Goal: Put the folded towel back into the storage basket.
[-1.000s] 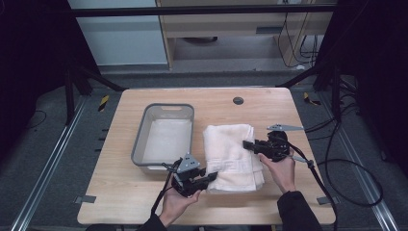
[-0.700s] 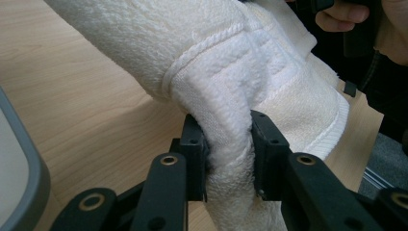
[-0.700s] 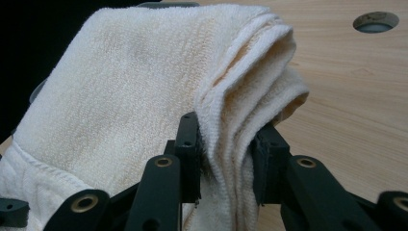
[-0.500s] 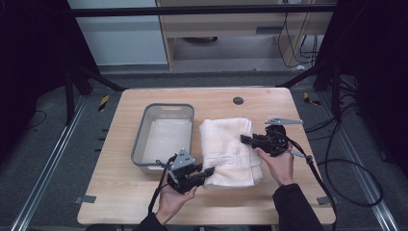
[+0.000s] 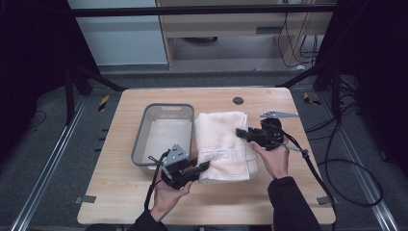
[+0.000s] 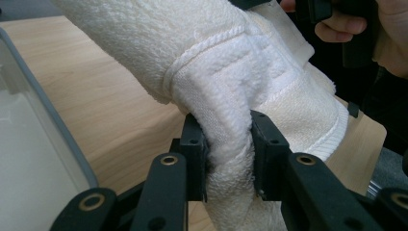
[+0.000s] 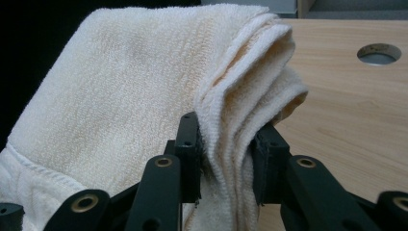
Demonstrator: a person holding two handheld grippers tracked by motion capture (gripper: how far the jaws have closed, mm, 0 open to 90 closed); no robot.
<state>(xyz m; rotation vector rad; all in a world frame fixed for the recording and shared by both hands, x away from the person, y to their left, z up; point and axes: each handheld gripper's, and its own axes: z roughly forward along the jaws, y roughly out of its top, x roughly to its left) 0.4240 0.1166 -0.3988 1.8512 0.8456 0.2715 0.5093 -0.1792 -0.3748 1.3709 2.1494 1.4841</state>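
A folded cream towel (image 5: 222,142) lies on the wooden table (image 5: 288,192), just right of a grey tub (image 5: 163,134). My left gripper (image 5: 204,166) is shut on the towel's near left corner; in the left gripper view the thick hemmed cloth (image 6: 226,120) bulges between the black pads (image 6: 195,159). My right gripper (image 5: 240,133) is shut on the towel's right edge. Several folded layers (image 7: 231,144) sit pinched between its pads (image 7: 190,154) in the right gripper view. Both held parts are lifted a little off the table.
The grey tub has a pale bottom and stands left of the towel. A round hole (image 5: 237,100) is in the tabletop at the back. A grey three-cornered plate (image 5: 278,114) and a trailing cable (image 5: 308,163) lie at the right. The near table edge is bare wood.
Both grippers have risen slightly with the towel held, and the gripped corner and edge have come up off the table. The tub has not moved.
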